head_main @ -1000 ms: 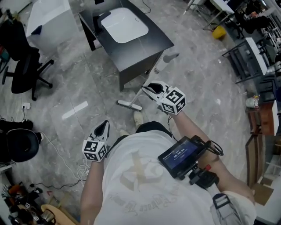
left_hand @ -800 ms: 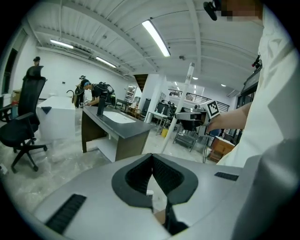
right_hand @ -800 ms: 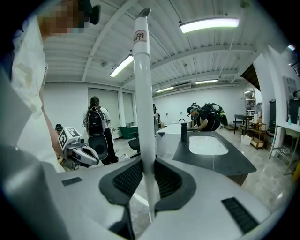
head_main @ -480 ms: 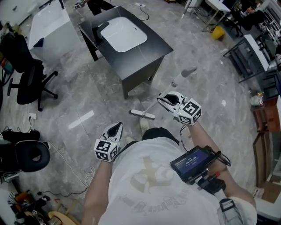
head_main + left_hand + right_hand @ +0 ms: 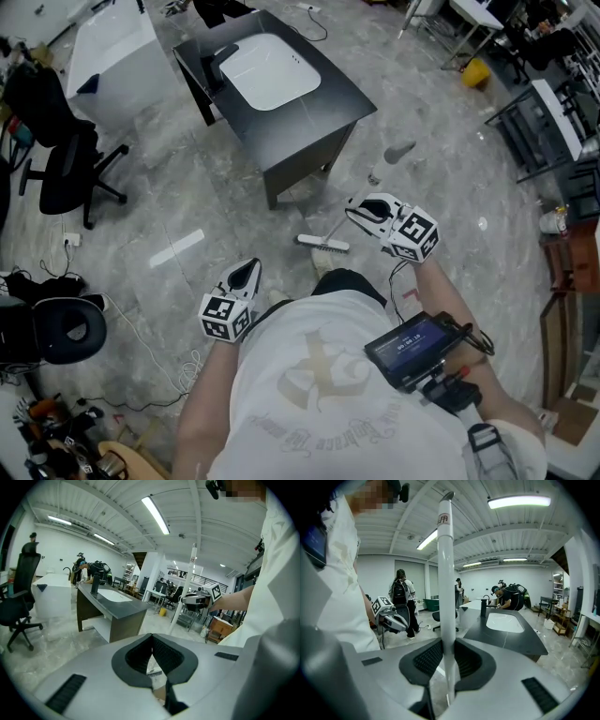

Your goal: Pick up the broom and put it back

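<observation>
Down at the lower middle of the head view, my left gripper (image 5: pixel 248 270) hangs beside my hip with its jaws closed on nothing. Its own view shows the pads meeting at the tips, with only floor (image 5: pixel 187 187) in the slit below them. Right of it and a little higher in that frame, my right gripper (image 5: pixel 364 208) has its jaws clenched on the white handle of the broom (image 5: pixel 323 245). One grip is enough for so light a thing, I judge, which is why the left can be idle. The handle slants from the brush head near my feet, through the jaws, to its tip towards the upper right. A grip around mid-handle holds it near upright for carrying. Beyond stand the dark table (image 5: pixel 309 108) with its white sink (image 5: pixel 267 67) and, at the left edge, a black chair (image 5: pixel 66 173).

Only the right gripper view shows the pads pressing the handle and the label near its top, but it misses the brush head. The head view gives the brush head, though I cannot tell whether it touches the floor. The left gripper view shows the handle from the side, right of the table.
</observation>
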Tool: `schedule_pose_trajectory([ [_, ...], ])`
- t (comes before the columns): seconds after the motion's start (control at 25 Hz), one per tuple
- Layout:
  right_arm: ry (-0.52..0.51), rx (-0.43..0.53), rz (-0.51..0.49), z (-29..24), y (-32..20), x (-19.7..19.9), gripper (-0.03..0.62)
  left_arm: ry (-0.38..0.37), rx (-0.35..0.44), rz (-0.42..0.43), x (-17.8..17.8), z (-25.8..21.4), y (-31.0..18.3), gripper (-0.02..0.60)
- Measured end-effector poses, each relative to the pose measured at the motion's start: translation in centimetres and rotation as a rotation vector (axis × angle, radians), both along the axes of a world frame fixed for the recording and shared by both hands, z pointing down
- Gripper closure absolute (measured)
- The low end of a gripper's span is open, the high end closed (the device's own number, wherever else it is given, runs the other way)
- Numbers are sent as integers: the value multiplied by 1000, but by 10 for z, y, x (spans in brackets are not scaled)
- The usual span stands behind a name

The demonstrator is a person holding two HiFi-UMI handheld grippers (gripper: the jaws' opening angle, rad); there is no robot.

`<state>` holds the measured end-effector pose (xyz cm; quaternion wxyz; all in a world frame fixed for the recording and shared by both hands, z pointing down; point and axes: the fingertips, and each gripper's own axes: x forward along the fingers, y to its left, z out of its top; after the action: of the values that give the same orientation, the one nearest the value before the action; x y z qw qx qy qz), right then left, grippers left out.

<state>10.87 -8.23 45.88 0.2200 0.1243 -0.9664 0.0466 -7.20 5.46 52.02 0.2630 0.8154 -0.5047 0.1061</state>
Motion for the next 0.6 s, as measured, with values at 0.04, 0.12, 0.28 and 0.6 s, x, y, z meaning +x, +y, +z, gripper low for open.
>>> schedule_pose_trajectory([
  [0.04,8,0,-17,2,-2,1,503,-1,-2,-7,0,0,-2,569],
  [0.12,17,-7,-41,7,-7,4,503,-1,-9,-24,1,1,-7,569],
  [0.28,27,-21,-80,19,-24,8,503,15,-18,-49,9,1,-25,569],
  [0.6,33,-39,-103,44,-77,6,503,8,-52,-107,32,3,-58,569],
])
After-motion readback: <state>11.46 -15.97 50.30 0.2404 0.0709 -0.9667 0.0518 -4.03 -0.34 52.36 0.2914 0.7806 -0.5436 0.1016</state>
